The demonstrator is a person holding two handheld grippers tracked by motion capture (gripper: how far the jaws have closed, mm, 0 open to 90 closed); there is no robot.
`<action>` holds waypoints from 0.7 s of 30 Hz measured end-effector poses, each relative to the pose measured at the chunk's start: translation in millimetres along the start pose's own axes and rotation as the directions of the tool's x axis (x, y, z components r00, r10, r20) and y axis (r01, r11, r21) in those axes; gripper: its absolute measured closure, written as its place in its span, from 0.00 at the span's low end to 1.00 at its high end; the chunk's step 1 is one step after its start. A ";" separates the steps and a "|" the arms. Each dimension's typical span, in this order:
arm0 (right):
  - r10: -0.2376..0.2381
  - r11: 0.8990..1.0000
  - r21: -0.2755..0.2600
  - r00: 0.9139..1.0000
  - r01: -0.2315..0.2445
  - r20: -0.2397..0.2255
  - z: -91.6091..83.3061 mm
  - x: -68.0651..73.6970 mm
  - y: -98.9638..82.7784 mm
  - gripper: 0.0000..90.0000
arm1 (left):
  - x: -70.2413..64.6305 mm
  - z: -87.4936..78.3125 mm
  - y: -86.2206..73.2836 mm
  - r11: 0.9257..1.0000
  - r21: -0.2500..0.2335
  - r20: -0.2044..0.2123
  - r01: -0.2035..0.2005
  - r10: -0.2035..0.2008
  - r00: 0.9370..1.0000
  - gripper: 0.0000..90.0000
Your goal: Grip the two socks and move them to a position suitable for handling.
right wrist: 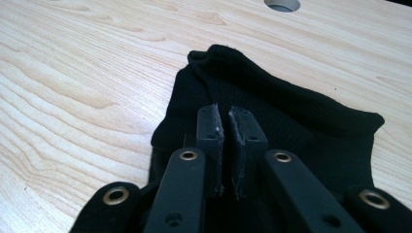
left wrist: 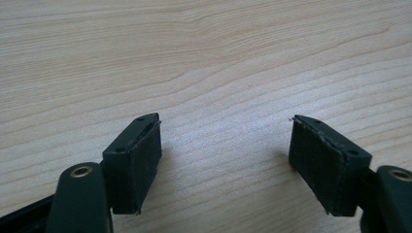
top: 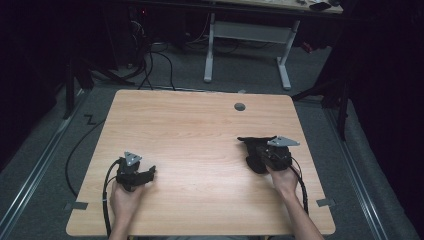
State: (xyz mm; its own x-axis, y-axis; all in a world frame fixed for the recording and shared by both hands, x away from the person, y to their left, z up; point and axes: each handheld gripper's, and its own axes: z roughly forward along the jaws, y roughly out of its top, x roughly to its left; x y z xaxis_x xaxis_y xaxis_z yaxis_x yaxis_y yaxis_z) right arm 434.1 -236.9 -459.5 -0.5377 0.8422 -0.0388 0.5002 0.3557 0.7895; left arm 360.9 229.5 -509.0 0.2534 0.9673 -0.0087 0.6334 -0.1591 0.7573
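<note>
Sock [right wrist: 291,111]: black, unmarked | right gripper [right wrist: 226,145]: jaws nearly together over it

A light wooden bench [top: 190,130] with a round grey hole [top: 240,107] stood before a white-legged desk [top: 247,37] and floor cables [top: 160,65]
</note>
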 end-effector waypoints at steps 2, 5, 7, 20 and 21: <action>0.004 1.000 0.003 1.000 -0.004 -0.007 -0.2 -1.6 0.0 0.93 | 0.0 0.0 0.0 1.000 0.000 0.000 0.000 0.000 1.000 0.31; 0.022 1.000 -0.014 1.000 -0.023 -0.016 -3.4 -4.0 0.9 0.93 | 0.1 0.0 0.0 1.000 0.000 0.000 0.001 -0.001 1.000 0.31; 0.027 0.999 -0.034 0.999 -0.028 -0.017 -8.8 -5.1 3.2 0.93 | 0.0 0.0 0.0 1.000 0.000 0.000 0.000 0.000 1.000 0.31; 0.006 0.997 -0.079 1.000 -0.007 -0.021 -27.0 3.0 7.9 0.93 | -0.2 0.1 0.0 1.000 -0.001 -0.002 -0.001 0.001 1.000 0.31; 0.006 0.997 -0.079 1.000 -0.007 -0.021 -27.0 3.0 7.9 0.93 | -0.2 0.1 0.0 1.000 -0.001 -0.002 -0.001 0.001 1.000 0.31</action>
State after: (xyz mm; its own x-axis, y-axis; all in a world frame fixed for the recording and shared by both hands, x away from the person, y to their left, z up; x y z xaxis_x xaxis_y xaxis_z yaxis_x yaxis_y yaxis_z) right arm 418.2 -242.4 -436.8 -0.5492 0.8354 -0.0213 0.4488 0.3163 0.8358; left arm 360.9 229.3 -509.1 0.2526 0.9675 -0.0066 0.6326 -0.1600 0.7578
